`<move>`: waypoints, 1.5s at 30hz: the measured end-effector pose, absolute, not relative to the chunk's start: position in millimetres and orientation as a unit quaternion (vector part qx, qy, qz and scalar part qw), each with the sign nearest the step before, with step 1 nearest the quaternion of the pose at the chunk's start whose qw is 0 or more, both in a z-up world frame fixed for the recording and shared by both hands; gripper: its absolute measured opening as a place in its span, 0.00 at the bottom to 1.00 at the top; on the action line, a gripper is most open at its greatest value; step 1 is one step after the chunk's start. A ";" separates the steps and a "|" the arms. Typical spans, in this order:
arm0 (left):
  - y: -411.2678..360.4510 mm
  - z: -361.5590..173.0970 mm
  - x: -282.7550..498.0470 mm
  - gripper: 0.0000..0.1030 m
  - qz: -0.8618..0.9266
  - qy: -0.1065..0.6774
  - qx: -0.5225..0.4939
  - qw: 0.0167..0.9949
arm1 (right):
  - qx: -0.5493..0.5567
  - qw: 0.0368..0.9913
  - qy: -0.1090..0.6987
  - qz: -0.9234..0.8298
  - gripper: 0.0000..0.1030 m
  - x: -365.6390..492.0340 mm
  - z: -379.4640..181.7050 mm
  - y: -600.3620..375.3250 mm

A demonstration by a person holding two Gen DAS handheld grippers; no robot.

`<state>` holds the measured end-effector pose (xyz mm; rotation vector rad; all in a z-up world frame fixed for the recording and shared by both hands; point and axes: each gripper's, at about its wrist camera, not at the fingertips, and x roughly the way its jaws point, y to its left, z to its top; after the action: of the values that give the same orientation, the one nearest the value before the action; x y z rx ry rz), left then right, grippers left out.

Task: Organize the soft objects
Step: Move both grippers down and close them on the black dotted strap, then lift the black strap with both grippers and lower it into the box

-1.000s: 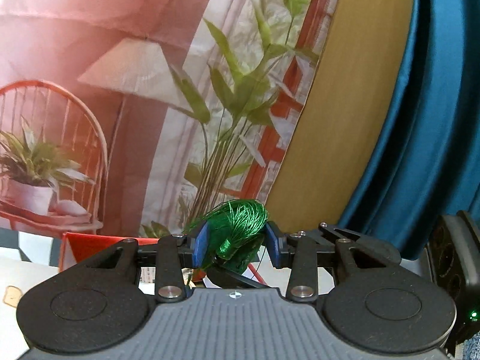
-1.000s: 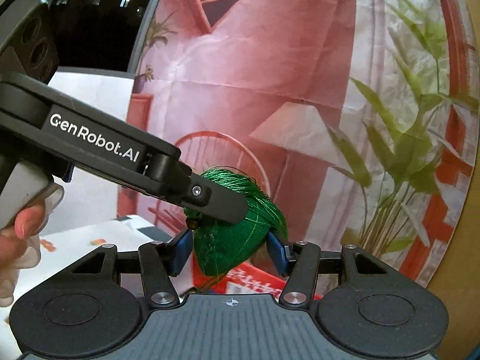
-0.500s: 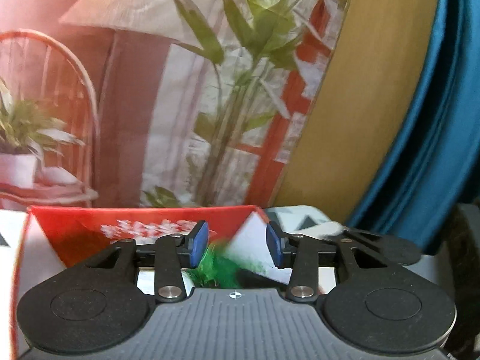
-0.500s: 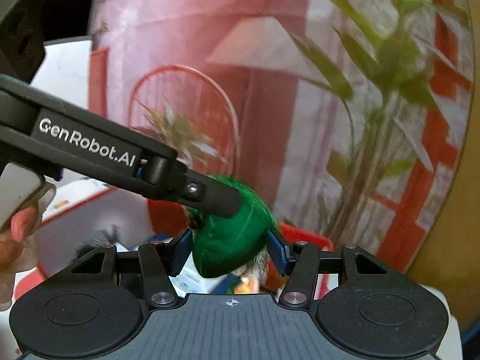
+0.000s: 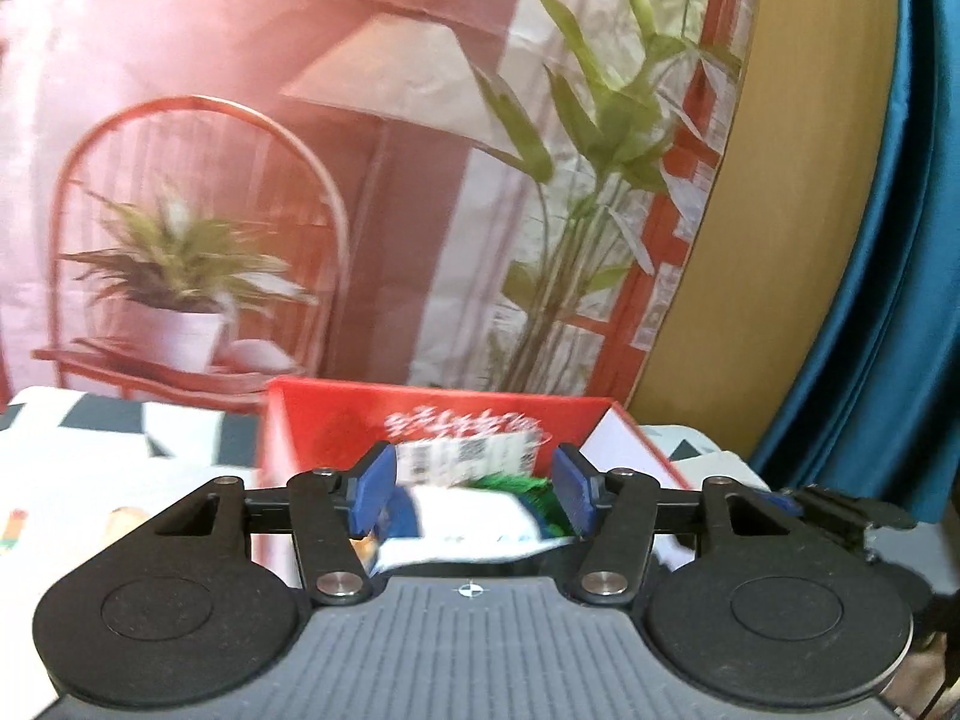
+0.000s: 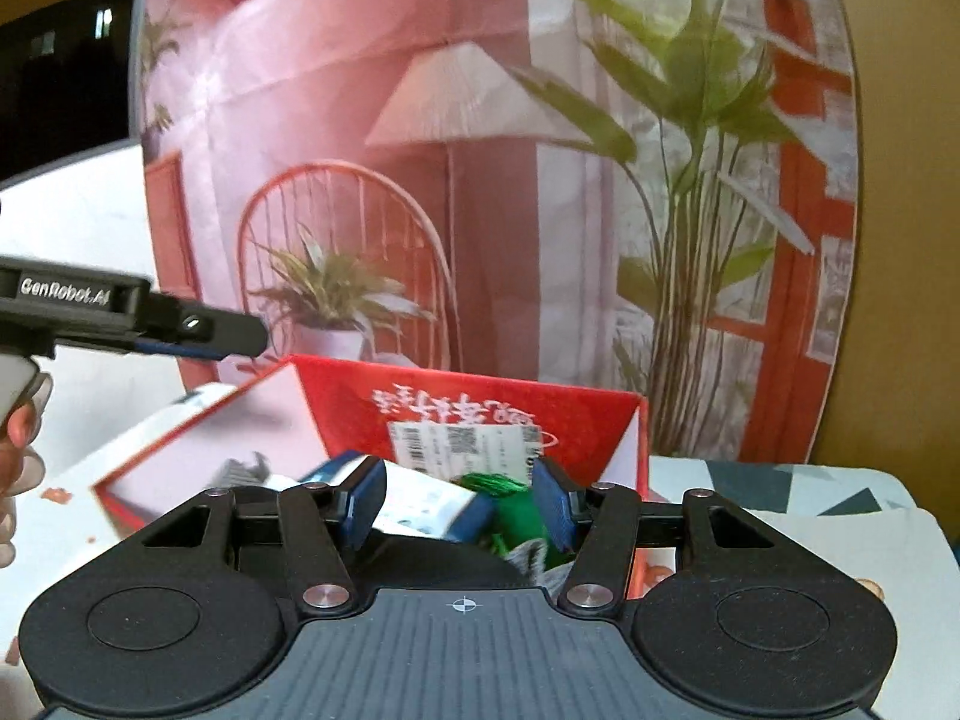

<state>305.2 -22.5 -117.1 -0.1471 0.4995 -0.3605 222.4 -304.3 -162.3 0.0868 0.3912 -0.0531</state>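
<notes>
Left wrist view: the left claw point(image 5: 471, 495) is opening above the red box point(image 5: 336, 420); its blue pads touch nothing, and the green tassel point(image 5: 516, 485) lies below in the box beside a white packet point(image 5: 474, 525).

Right wrist view: the right claw point(image 6: 459, 504) grips the green tassel point(image 6: 516, 510) over the box point(image 6: 474, 402), which stands on the tabletop point(image 6: 780, 498).

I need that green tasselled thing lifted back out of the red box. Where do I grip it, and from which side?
Grip the green tassel piece across its rounded body, coming from above through the open top of the red box. The walls block any sideways approach, and the loose shiny threads would likely slip. It lies against a white and blue packet, so close carefully; how deep it sits is unclear.
</notes>
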 end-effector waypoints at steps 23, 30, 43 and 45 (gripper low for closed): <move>19.9 -232.8 241.4 0.63 -0.110 0.349 -0.102 0.925 | 0.126 0.962 0.237 -0.048 0.50 159.7 -248.5 -245.0; 17.7 -250.6 247.2 0.62 -0.111 0.360 -0.097 0.921 | 0.130 0.956 0.259 -0.047 0.51 182.7 -270.4 -240.4; 9.8 -264.9 246.8 0.31 -0.131 0.361 -0.084 0.919 | 0.108 0.949 0.296 -0.020 0.52 205.2 -285.8 -227.3; 10.0 -265.2 246.5 0.30 -0.130 0.361 -0.086 0.919 | 0.115 0.948 0.297 -0.015 0.42 205.1 -286.2 -229.3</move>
<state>246.5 10.0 -265.2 -0.1771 0.7425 -0.2682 205.1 -229.3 -286.2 0.2344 0.6056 -0.0300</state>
